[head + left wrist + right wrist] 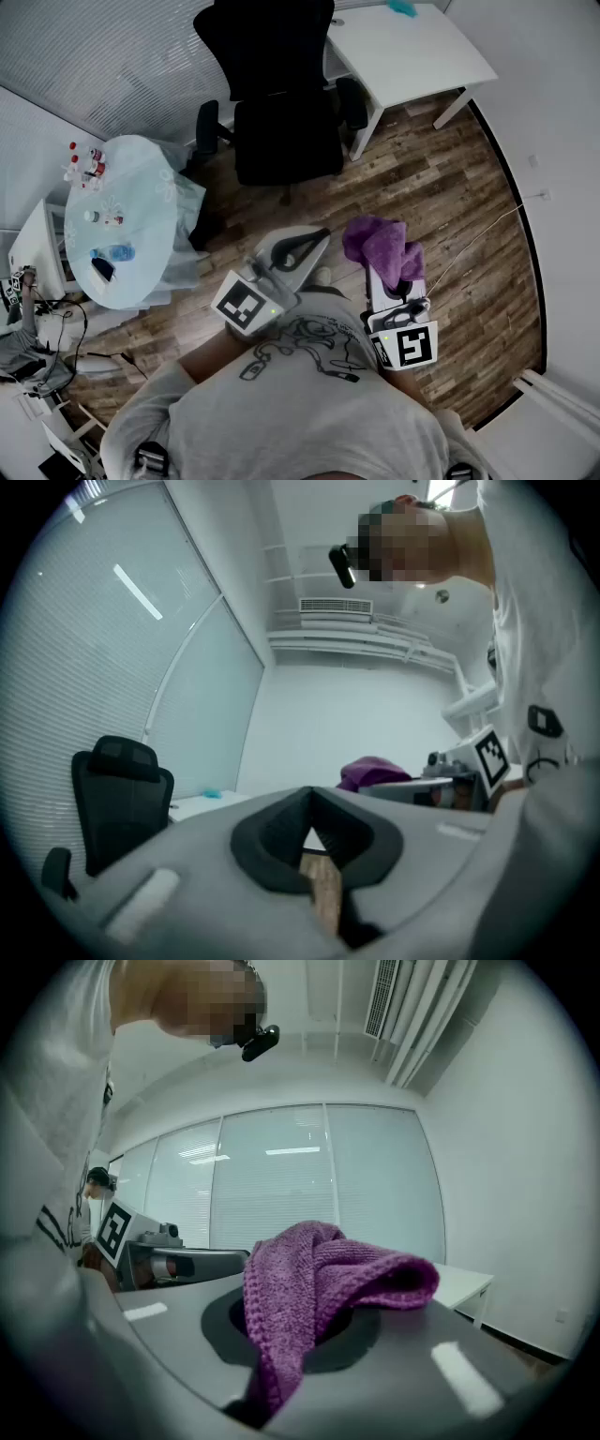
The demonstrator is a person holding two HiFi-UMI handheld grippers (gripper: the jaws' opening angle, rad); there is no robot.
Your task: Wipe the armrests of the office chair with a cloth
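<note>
Nearby, both grippers held low before torso, over wood floor (441, 206). Right gripper (295, 1330) clenched on purple cloth (380, 246), which is bunched over jaws. Left gripper (312, 808) jaws together, nothing between. Ahead, black office chair (281, 112), its armrests (352, 101) well apart from cloth. Round desk (141, 234) left; white desk (412, 47) beyond.

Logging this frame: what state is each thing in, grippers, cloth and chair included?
left gripper: shut, nothing between its jaws.
right gripper: shut on the purple cloth.
purple cloth: bunched, draped over the right jaws, away from the chair.
office chair: upright, unoccupied, untouched.
armrests: bare, no cloth on them.
</note>
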